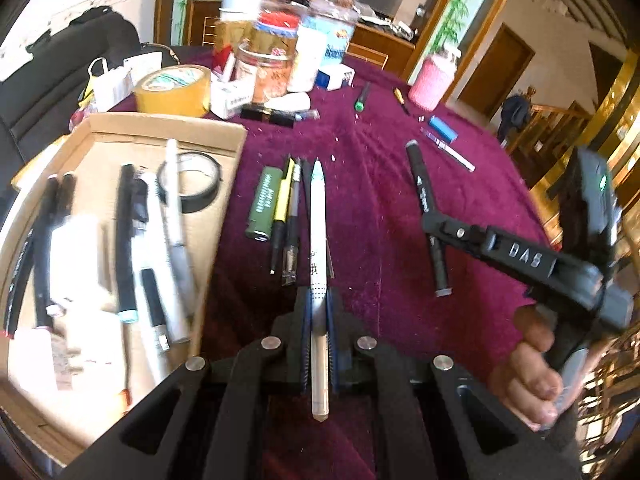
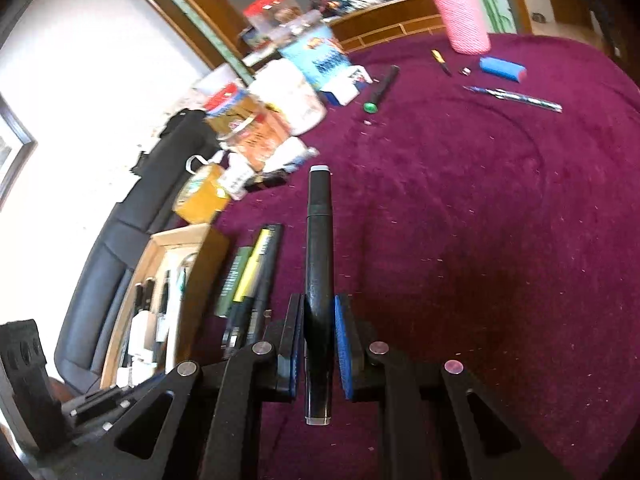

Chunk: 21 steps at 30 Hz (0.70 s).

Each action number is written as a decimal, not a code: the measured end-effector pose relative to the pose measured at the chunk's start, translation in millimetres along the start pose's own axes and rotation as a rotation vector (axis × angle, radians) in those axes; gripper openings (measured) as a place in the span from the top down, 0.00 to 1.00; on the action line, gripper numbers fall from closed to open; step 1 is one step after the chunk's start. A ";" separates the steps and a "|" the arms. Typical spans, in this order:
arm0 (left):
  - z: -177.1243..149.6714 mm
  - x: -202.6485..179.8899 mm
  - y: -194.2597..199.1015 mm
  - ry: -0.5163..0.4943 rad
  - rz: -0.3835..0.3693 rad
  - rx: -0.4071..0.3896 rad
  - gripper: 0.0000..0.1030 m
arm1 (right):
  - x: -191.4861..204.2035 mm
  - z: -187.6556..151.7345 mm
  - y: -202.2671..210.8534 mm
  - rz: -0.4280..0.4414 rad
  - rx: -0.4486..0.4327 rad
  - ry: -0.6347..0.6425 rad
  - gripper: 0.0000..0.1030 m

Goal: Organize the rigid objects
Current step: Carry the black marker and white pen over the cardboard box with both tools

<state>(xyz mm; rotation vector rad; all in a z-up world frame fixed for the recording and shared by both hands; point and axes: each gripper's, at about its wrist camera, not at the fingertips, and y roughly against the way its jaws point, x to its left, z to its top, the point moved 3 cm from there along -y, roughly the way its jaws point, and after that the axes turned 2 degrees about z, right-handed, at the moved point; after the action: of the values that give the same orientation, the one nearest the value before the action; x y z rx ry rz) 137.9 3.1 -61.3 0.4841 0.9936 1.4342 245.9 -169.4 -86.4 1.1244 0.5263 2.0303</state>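
A white pen (image 1: 318, 208) runs lengthwise between the pads of my left gripper (image 1: 319, 312), which is shut on it above the maroon cloth. Just left of it stands an open cardboard box (image 1: 224, 136) with several pens, markers and a black tape roll (image 1: 190, 184) inside. My right gripper (image 2: 319, 320) is shut on a black marker (image 2: 319, 240), gripped near its middle. In the left wrist view the same right gripper (image 1: 434, 226) holds the black marker (image 1: 420, 180) to the right of the white pen, with a hand on its handle.
A green lighter (image 1: 262, 204), a yellow pen (image 1: 283, 200) and a black pen lie on the cloth beside the box. Farther back are a yellow tape roll (image 1: 174, 90), jars (image 1: 276, 40), a pink container (image 2: 464, 16), a blue object (image 2: 502, 68) and a green-capped marker (image 2: 380, 88).
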 end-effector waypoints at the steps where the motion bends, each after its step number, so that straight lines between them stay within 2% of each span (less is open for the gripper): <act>1: 1.7 5.9 6.4 0.014 -0.011 -0.006 0.93 | 2.3 -0.6 1.3 0.015 -0.003 0.006 0.85; 14: 2.5 111.3 78.4 0.193 0.016 -0.116 0.93 | 52.8 -18.5 10.8 0.127 -0.042 0.214 0.85; 21: -1.6 162.5 88.8 0.285 0.045 -0.134 0.93 | 104.6 -24.1 4.1 0.205 0.032 0.232 0.84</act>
<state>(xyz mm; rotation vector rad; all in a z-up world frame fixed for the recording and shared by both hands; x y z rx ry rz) 60.2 169.2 -35.3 0.2082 1.1072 1.6285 188.3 -91.5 -39.8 1.0005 0.5807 2.3557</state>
